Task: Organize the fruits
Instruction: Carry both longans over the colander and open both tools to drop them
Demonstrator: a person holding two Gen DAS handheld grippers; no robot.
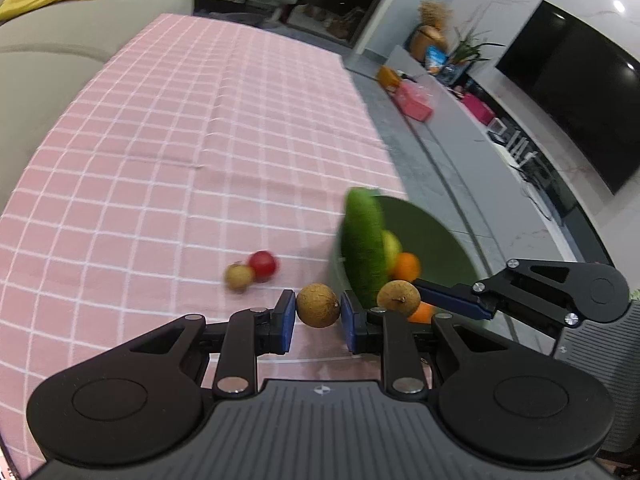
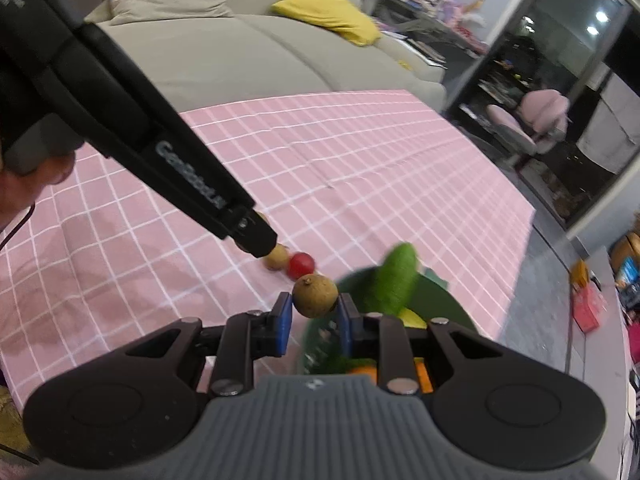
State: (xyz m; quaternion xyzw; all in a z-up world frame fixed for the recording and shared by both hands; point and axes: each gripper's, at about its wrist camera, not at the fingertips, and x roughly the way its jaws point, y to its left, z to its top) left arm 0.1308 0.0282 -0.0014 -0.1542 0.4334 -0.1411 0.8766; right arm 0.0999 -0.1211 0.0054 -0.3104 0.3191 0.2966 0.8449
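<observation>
Pink checked tablecloth (image 1: 168, 128) below: left gripper (image 1: 318, 312) and right gripper (image 2: 314, 308) each clamp one brown longan (image 1: 318, 305) (image 2: 315, 295); green bowl (image 1: 436, 240) just beyond jaws.

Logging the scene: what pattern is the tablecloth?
The tablecloth is pink with a white grid check, clearest in the left wrist view.

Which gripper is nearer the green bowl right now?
Right. The right gripper holds its brown fruit at the green bowl rim; the left gripper is beside it, over the cloth.
</observation>
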